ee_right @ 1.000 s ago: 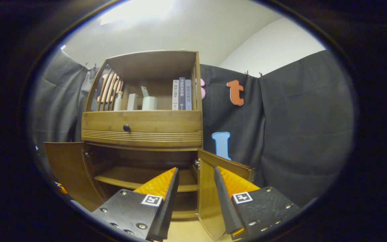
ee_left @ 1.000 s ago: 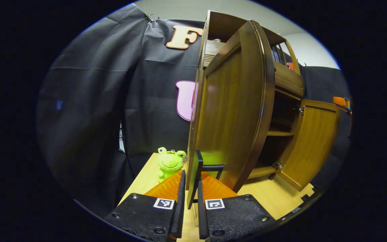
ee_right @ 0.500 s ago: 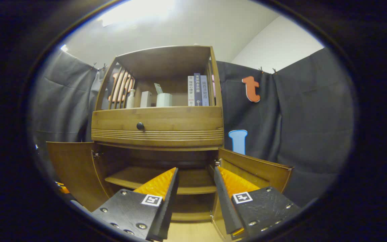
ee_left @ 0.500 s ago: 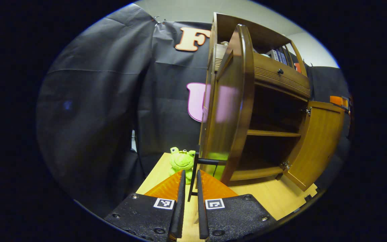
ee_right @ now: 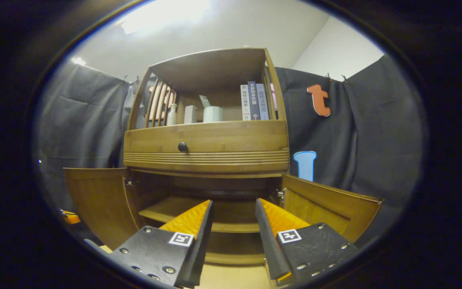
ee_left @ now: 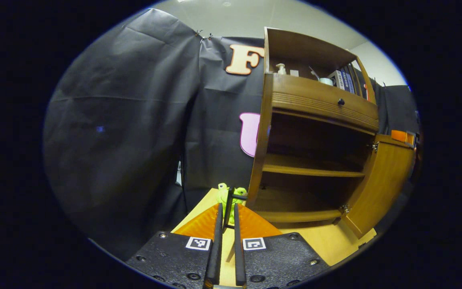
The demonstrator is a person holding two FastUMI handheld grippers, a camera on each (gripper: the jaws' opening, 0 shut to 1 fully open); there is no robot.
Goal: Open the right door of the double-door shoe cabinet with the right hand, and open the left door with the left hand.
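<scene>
The shoe cabinet (ee_right: 207, 148) stands on a pale wooden tabletop (ee_left: 327, 241) with left door (ee_right: 98, 200) and right door (ee_right: 331, 204) both swung wide. The left gripper (ee_left: 226, 212) is narrowed onto the left door's dark handle (ee_left: 228, 204) — a green frog plush (ee_left: 223, 192) behind. The right gripper (ee_right: 233, 208) gapes, empty, before the lower shelf (ee_right: 183, 212).

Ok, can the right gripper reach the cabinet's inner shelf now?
Probably yes: left door and right door stand wide, right gripper faces the opening, jaws open and empty, nothing before the inner shelf.
</scene>
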